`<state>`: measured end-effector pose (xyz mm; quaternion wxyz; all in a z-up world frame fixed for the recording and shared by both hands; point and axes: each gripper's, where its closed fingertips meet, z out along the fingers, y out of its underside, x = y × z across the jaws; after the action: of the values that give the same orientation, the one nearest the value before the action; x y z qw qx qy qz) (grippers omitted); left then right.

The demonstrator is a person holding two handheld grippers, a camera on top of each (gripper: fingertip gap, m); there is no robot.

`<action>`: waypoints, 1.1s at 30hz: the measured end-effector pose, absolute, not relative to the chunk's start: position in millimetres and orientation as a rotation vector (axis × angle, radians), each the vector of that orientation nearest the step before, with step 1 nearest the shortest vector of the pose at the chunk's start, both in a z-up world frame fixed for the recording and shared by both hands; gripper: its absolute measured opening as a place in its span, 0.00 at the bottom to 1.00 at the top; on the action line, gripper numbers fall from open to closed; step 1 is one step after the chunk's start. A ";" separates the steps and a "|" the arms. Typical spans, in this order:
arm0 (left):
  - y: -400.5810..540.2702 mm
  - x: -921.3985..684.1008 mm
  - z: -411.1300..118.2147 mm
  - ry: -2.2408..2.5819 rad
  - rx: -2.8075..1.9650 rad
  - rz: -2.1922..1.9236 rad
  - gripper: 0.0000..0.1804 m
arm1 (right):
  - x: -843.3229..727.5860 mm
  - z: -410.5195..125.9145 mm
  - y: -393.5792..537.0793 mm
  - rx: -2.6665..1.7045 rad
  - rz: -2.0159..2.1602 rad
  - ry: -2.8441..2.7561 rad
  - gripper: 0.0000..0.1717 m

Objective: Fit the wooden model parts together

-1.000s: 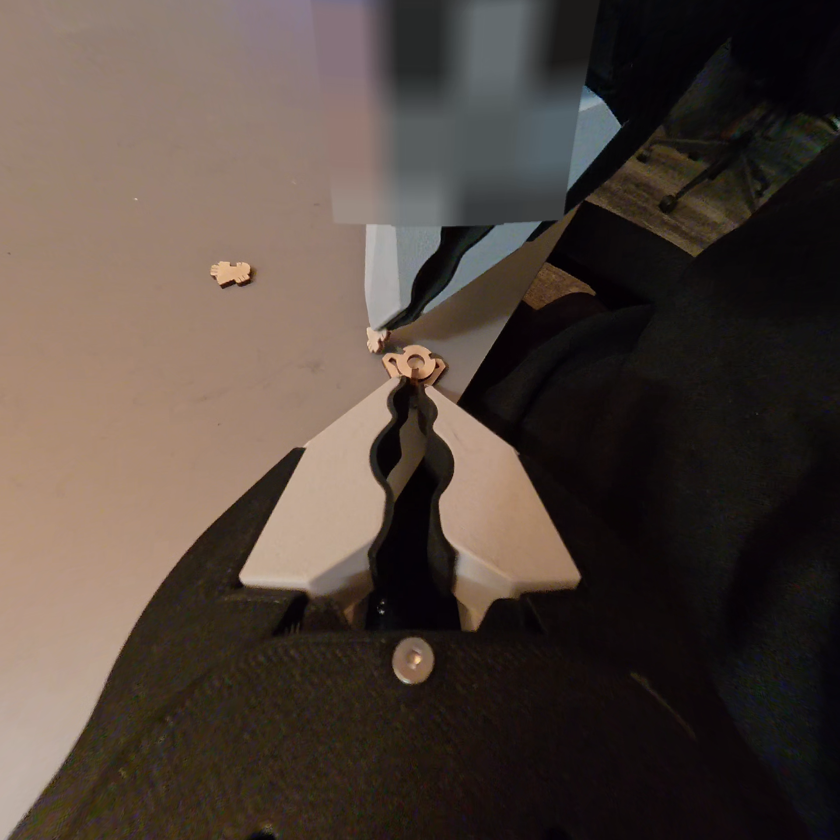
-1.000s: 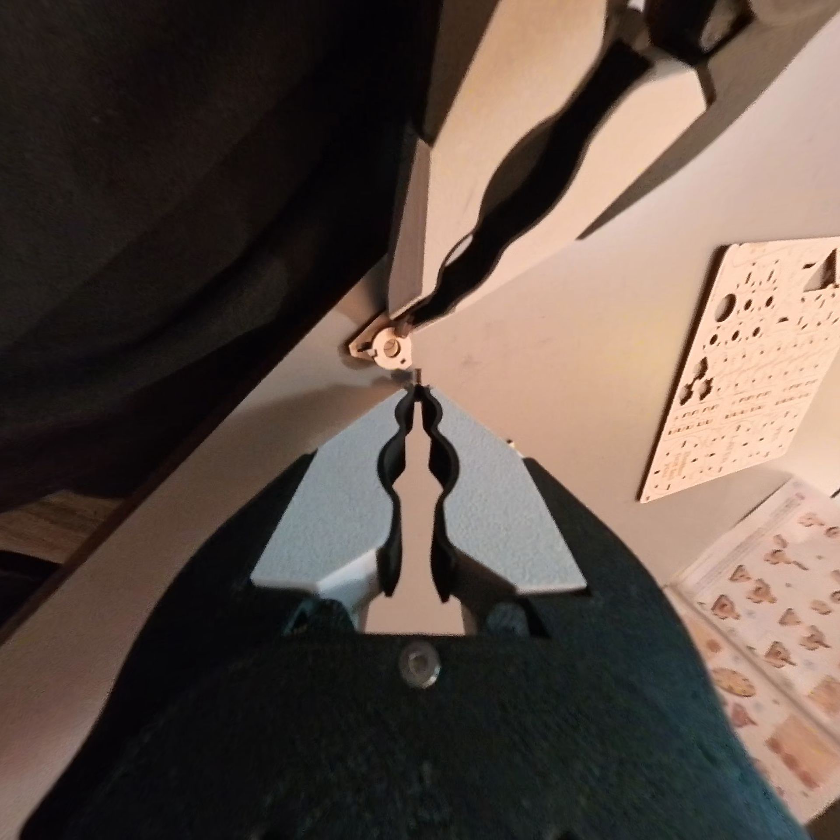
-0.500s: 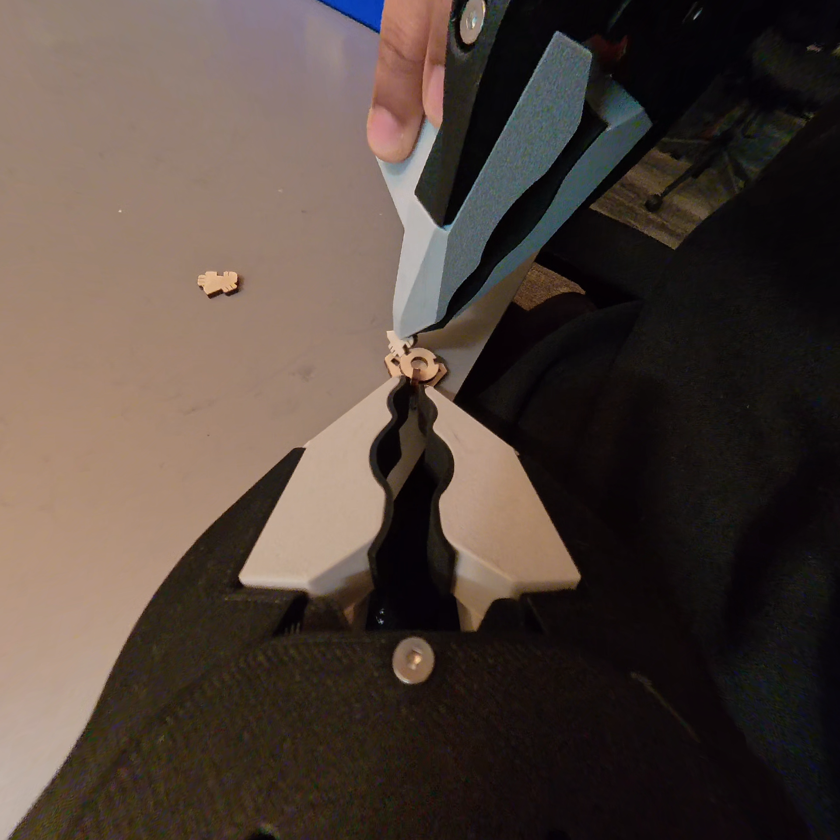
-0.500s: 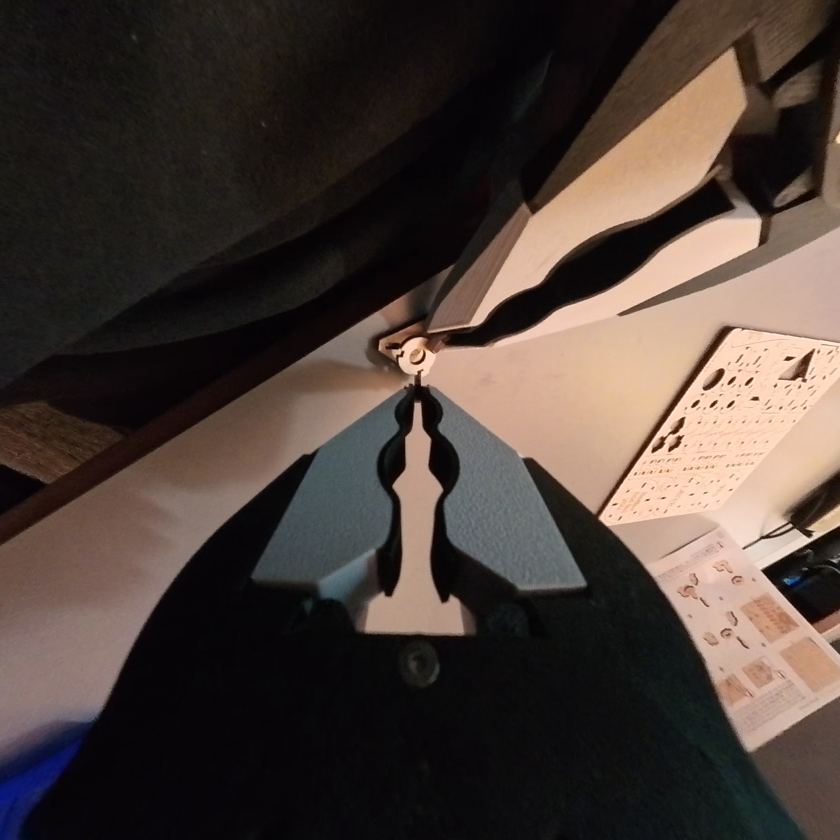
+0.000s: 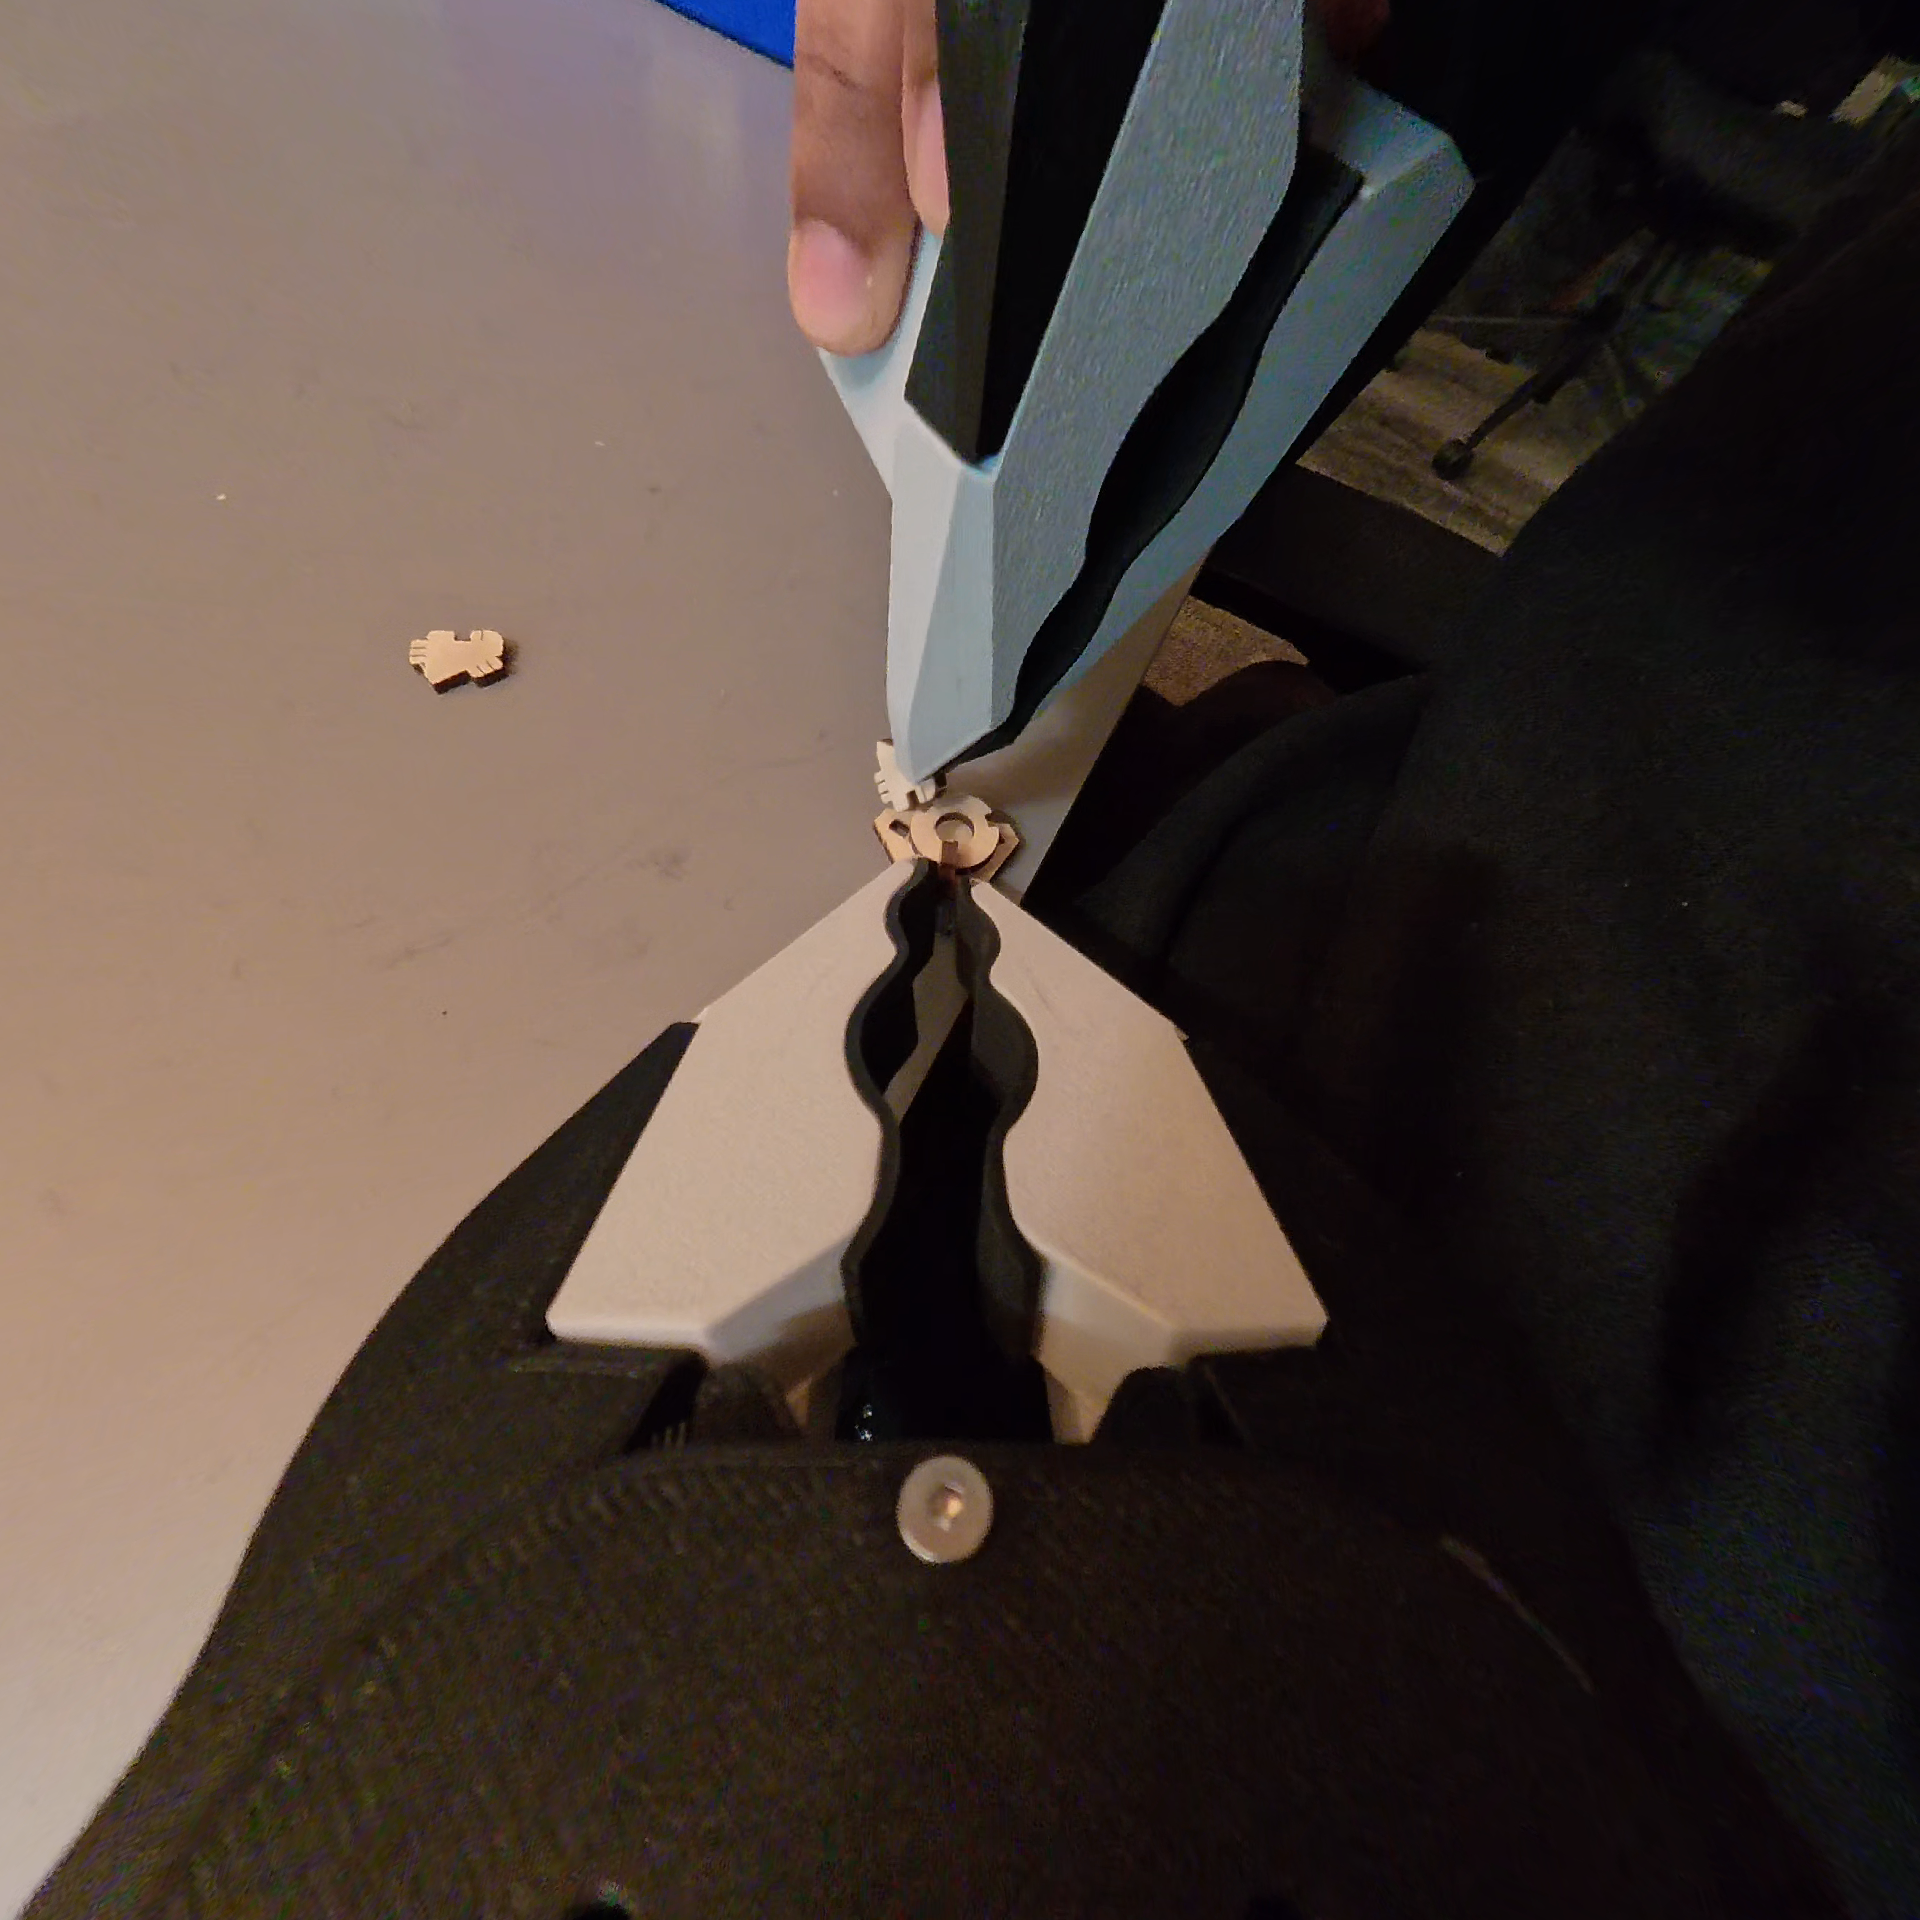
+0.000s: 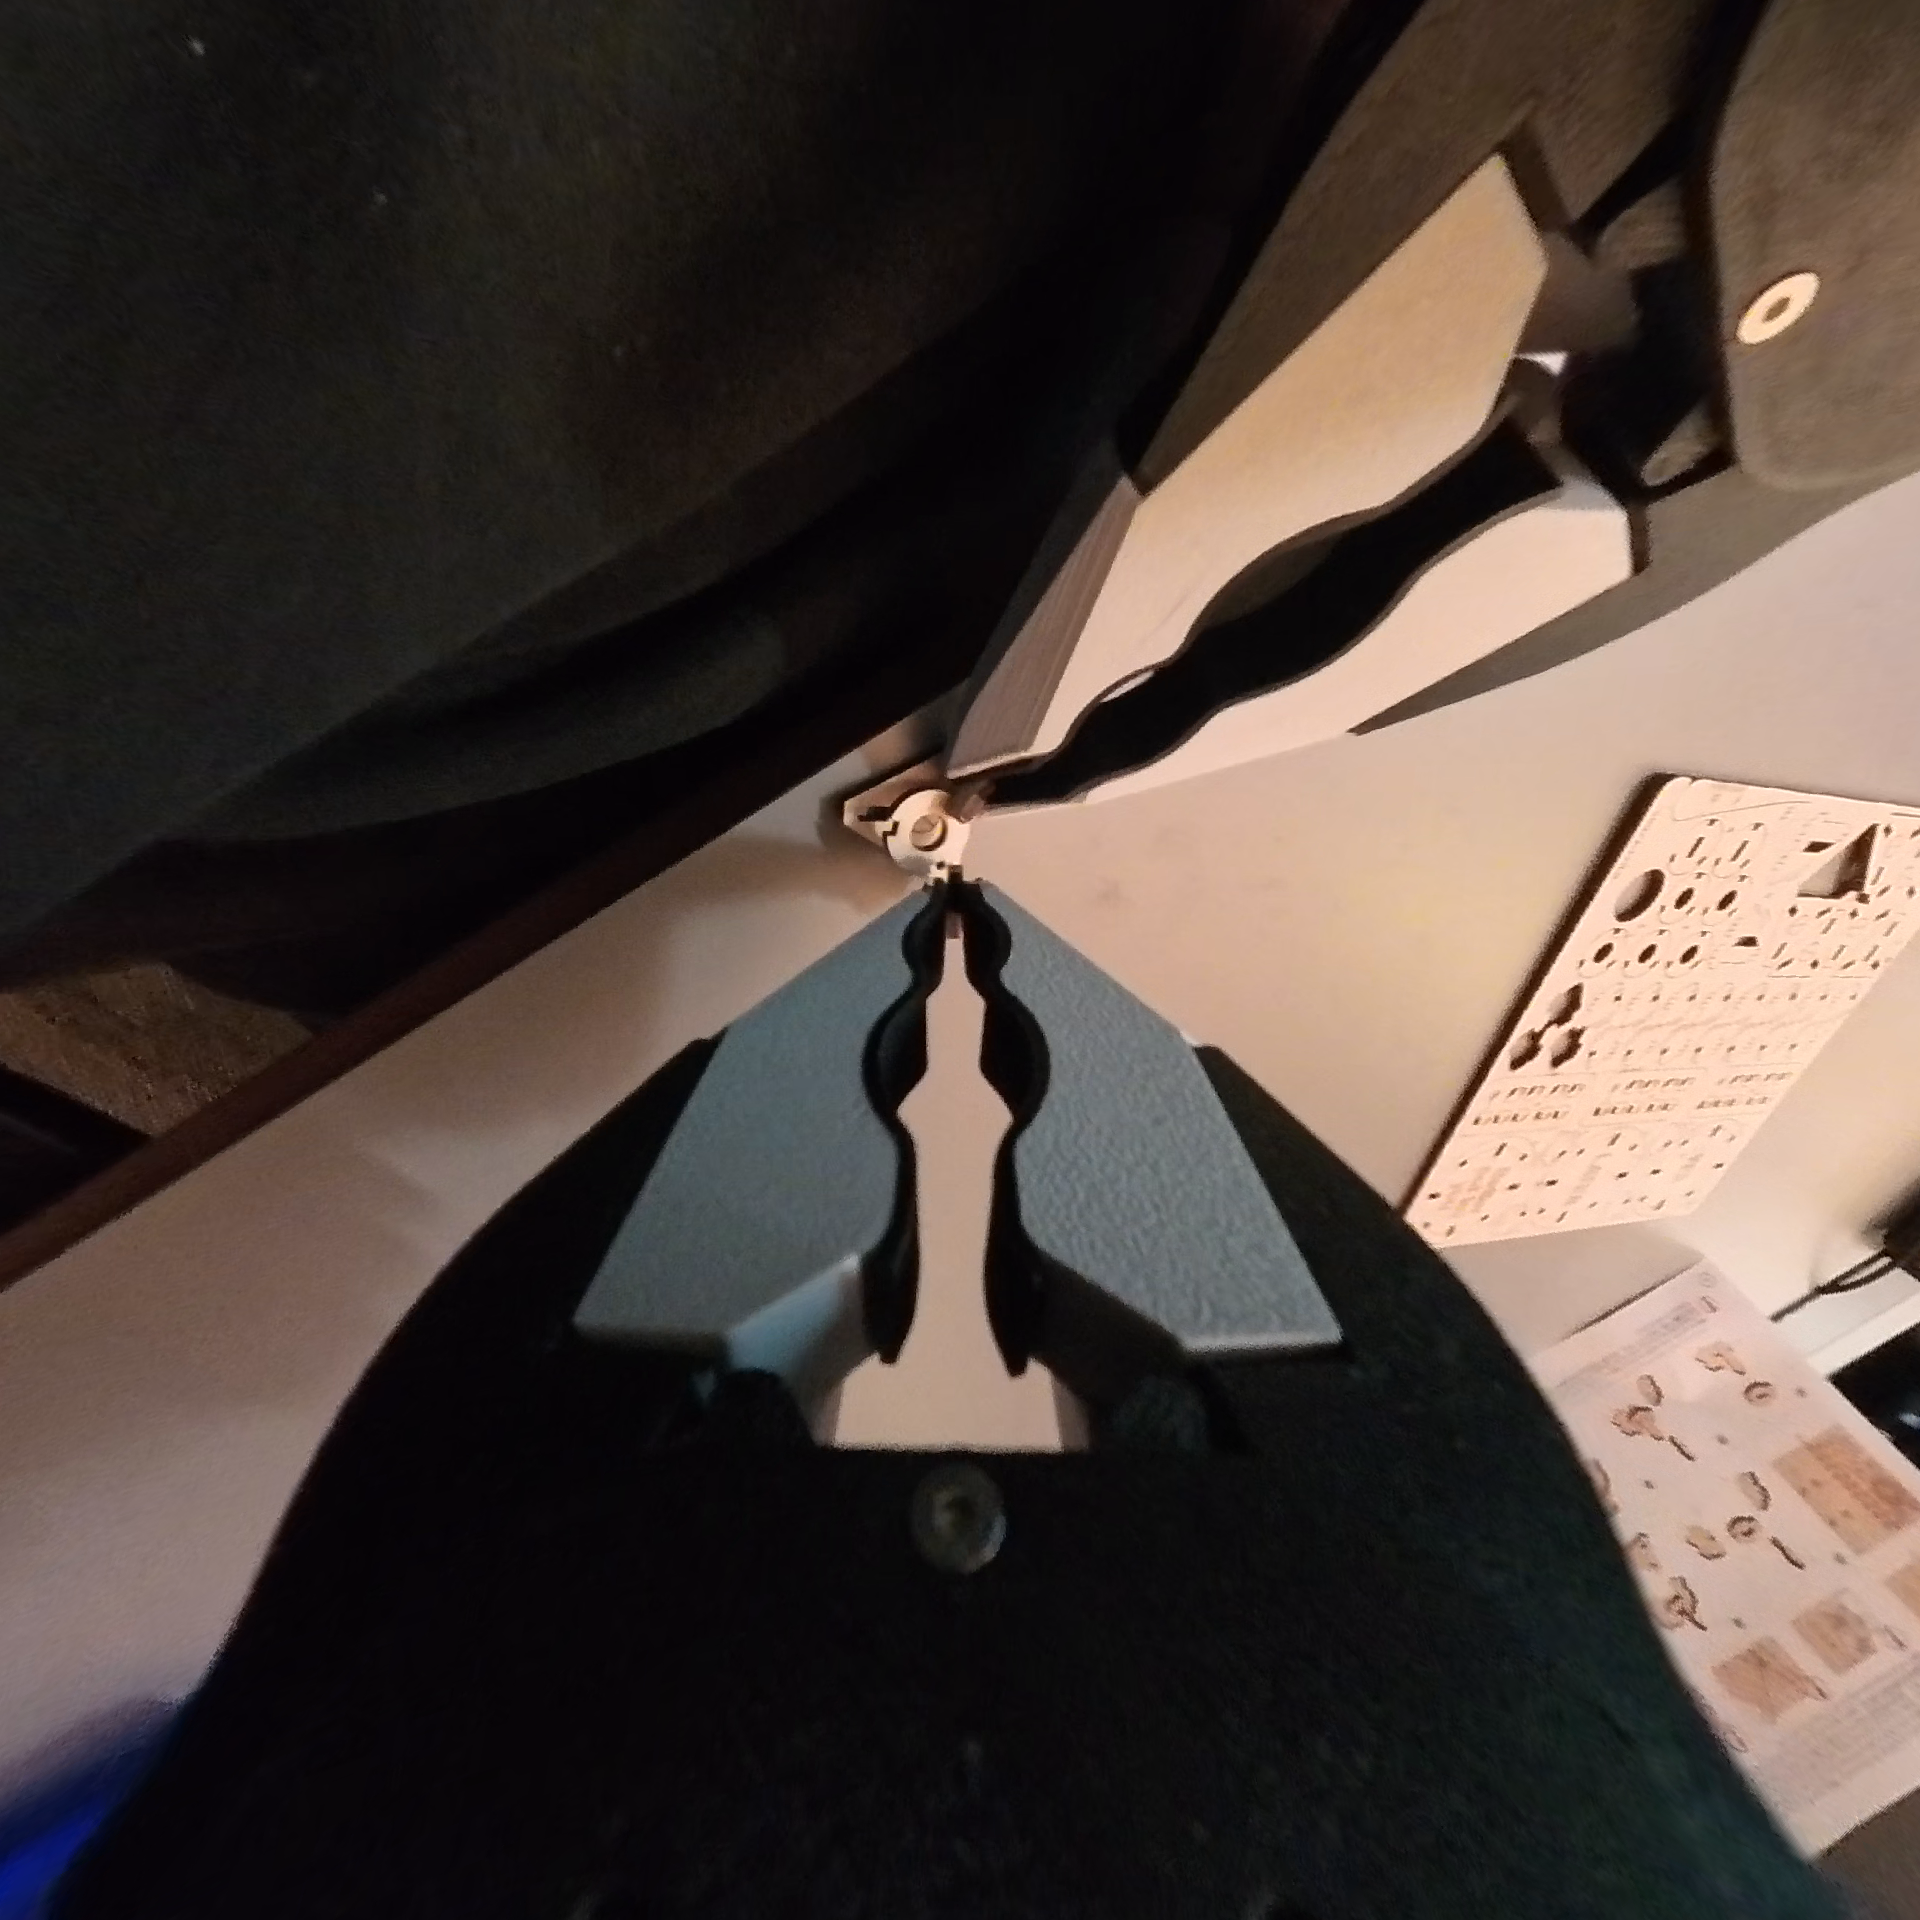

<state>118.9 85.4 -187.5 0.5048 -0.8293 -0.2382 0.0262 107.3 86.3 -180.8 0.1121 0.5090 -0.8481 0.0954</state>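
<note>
- The left tool (image 5: 940, 883) pinches a tab of the round wooden assembly (image 5: 948, 836), a flat ring stacked on an angular plate, at the near edge of the grey surface (image 5: 312, 935).
- The right tool (image 6: 951, 896) is closed on a small notched wooden piece (image 5: 896, 774) touching that ring.
- Both grips are thin-edged; a twist could pop either part free, off the surface's edge.
- A loose matching piece (image 5: 457, 660) lies well apart; a perforated wooden sheet (image 6: 1621, 997) lies beyond.

The right gripper (image 5: 940, 774) has swung more upright above the ring-shaped wooden part (image 5: 951, 831) — its small wooden piece (image 5: 896, 777) now touches the ring's far-left rim, and a thumb (image 5: 847, 208) shows on it.
</note>
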 end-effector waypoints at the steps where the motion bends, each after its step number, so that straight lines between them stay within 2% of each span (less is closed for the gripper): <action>1: 85.4 118.9 -187.6 -0.573 -2.002 0.065 0.01 | 106.7 -180.2 86.3 1.486 0.282 -2.493 0.00; 8: 81.7 114.1 -181.2 -0.611 -1.952 0.043 0.01 | 91.4 -178.4 90.0 1.350 0.293 -2.522 0.00; 16: 65.0 100.8 -180.3 -0.687 -1.957 0.113 0.14 | 103.9 -171.4 92.2 1.230 0.490 -2.662 0.00; 23: 70.8 100.4 -181.0 -0.712 -1.963 0.104 0.17 | 90.6 -178.7 89.6 1.112 0.507 -2.700 0.00; 28: 71.1 98.7 -183.4 -0.723 -1.989 0.127 0.17 | 69.1 -186.6 93.5 0.920 0.493 -2.796 0.00; 33: 73.0 97.8 -183.4 -0.724 -1.989 0.129 0.17 | 78.0 -176.6 89.2 0.508 0.780 -3.206 0.00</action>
<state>97.8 73.0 -183.4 0.4887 -0.8183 -0.2979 0.0533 78.0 89.2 -176.6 -0.0984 0.1516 -0.9557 0.2324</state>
